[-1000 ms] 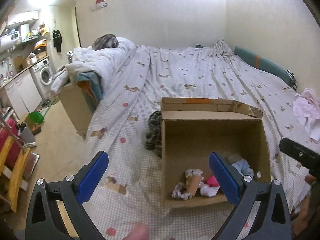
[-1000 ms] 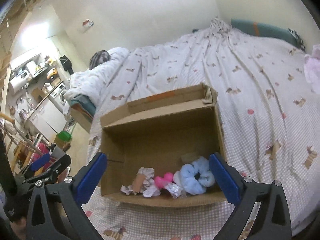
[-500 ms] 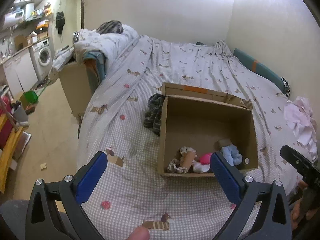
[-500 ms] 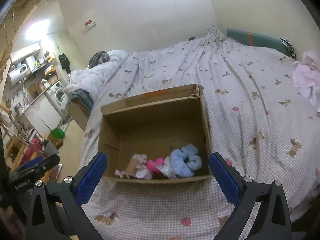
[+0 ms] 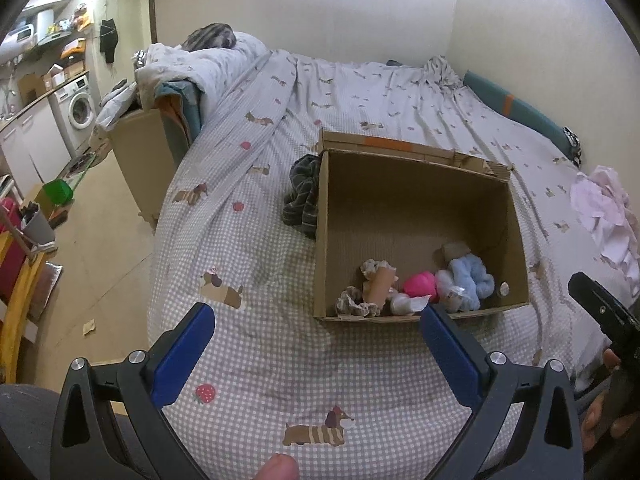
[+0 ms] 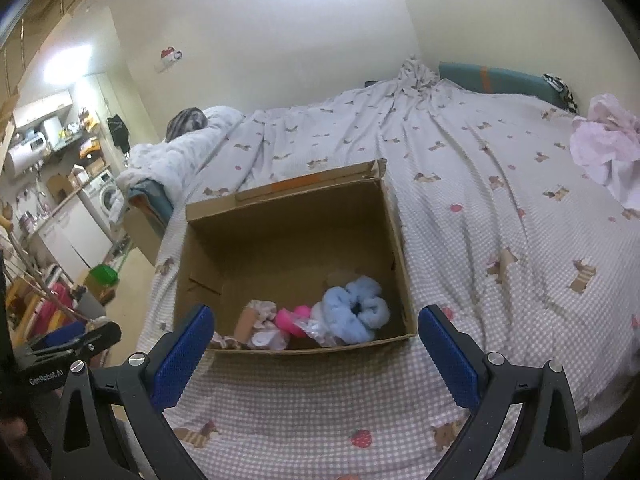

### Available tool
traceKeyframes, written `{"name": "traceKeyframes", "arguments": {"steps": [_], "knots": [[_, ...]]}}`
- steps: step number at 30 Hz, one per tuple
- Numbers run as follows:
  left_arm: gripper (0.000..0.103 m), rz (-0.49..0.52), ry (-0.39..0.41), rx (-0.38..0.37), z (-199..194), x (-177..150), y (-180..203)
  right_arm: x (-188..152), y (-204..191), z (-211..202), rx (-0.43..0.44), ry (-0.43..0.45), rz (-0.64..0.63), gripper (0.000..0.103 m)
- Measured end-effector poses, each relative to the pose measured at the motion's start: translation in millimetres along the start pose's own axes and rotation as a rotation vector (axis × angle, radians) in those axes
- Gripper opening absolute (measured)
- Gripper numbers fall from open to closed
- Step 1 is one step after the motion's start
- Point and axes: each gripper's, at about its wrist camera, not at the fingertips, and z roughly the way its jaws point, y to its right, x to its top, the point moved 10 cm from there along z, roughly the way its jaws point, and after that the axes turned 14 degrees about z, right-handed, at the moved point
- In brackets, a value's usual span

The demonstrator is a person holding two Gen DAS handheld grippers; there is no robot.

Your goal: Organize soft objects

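Note:
An open cardboard box (image 5: 408, 200) (image 6: 288, 232) stands on the bed. Along its near wall lie a blue scrunchie (image 5: 470, 280) (image 6: 356, 312), a pink soft item (image 5: 419, 286) (image 6: 292, 318), a beige frilly scrunchie (image 5: 356, 304) and a tan roll (image 5: 380, 284). My left gripper (image 5: 316, 356) is open and empty, above the sheet in front of the box. My right gripper (image 6: 316, 356) is open and empty, in front of the box's near edge.
A dark striped cloth (image 5: 302, 200) lies against the box's left side. A pink crumpled cloth (image 5: 604, 212) (image 6: 608, 144) lies at the bed's right. A folded duvet (image 5: 192, 68) sits at the far left corner. The floor and kitchen units (image 5: 40, 140) are left.
Both grippers have pulled back and up from the box, which now looks smaller and farther off. Both stayed open and empty.

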Motion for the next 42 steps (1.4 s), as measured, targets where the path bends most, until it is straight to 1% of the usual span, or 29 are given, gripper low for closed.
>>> {"name": "traceKeyframes", "arguments": {"steps": [6, 15, 25, 42], "knots": [[0.102, 0.023, 0.011, 0.009, 1, 0, 3, -3, 6, 6, -0.018, -0.018, 0.01, 0.103], [0.103, 0.005, 0.009, -0.019, 1, -1, 2, -8, 2, 7, -0.028, -0.025, -0.015, 0.103], [0.103, 0.027, 0.01, -0.028, -1, -2, 9, -10, 1, 8, -0.043, -0.03, -0.034, 0.103], [0.103, 0.028, 0.005, -0.028, -1, -3, 9, -11, 2, 9, -0.04, -0.03, -0.032, 0.103]]}}
